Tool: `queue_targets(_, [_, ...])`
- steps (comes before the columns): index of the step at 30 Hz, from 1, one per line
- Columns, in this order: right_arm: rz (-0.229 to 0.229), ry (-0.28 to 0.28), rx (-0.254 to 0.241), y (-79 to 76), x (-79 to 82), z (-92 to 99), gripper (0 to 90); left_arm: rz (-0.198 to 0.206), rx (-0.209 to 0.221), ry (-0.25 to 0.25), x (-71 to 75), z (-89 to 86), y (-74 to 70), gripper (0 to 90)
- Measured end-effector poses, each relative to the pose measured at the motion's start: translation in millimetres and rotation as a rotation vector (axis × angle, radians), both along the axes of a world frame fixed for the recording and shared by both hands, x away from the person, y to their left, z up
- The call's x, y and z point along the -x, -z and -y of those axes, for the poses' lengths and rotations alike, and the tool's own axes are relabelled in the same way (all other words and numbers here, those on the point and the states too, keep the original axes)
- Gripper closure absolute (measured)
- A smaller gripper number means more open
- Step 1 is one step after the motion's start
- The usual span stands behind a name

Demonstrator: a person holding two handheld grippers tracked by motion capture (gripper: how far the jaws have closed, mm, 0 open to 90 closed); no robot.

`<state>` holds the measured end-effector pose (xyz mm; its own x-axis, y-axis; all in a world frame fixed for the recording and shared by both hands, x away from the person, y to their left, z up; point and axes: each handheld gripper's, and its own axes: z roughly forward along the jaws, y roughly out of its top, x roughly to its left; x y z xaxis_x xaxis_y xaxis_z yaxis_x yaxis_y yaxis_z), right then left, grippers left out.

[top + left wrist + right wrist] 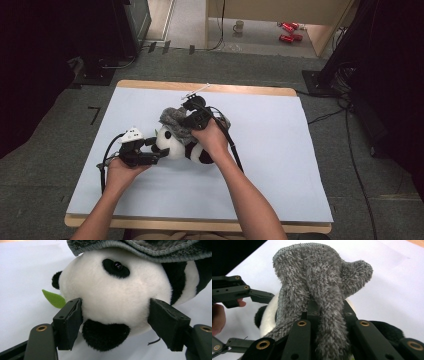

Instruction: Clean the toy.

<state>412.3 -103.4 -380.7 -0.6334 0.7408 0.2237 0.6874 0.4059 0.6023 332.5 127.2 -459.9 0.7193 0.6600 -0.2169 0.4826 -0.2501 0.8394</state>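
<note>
A black-and-white plush panda (pixel 186 148) lies in the middle of the pale mat (pixel 280 150). A grey fuzzy hat (pixel 172 121) sits over its head. My right gripper (pixel 186 124) is shut on that hat (pixel 312 277), with the fabric pinched between its jaws (pixel 328 308). My left gripper (pixel 156 150) stands open around the panda's head (pixel 112 297), one pad (pixel 73 315) on each side at the fur's edge without squeezing it. A green felt leaf (pixel 53 298) sticks out beside the muzzle. The hat's rim (pixel 140 250) covers the top of the head.
The mat lies on a wooden table (pixel 200 86) with free room to the right and at the front. On the floor beyond it are a mug (pixel 239 26) and red cans (pixel 289 31). Dark equipment and cables (pixel 350 145) flank both sides.
</note>
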Motion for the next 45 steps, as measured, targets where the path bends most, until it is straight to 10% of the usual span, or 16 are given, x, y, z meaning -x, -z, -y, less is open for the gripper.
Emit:
queue_targets(12, [-0.008,0.048,-0.008,-5.3,-5.8,12.3,76.1,0.041,-0.019,-0.037,1.4,9.7,5.6,48.6])
queue_targets(24, [0.043,-0.05,-0.037,-32.6,8.1,-30.5,76.0,0.015,0.012,-0.058,-3.8,8.4,3.9,49.2])
queue_targets(30, [0.007,-0.076,0.086,-7.6,10.3,-50.9,75.5,-0.017,0.008,-0.074,-5.9,8.6,2.0,49.3])
queue_targets(34, [0.09,-0.105,0.138,-2.0,13.9,-50.4,75.3,-0.05,0.02,-0.078,-9.1,8.8,0.5,51.0])
queue_targets(45, [0.066,-0.043,0.13,-8.3,2.2,-19.0,75.4,-0.026,-0.021,-0.078,-8.8,14.6,-2.9,53.2])
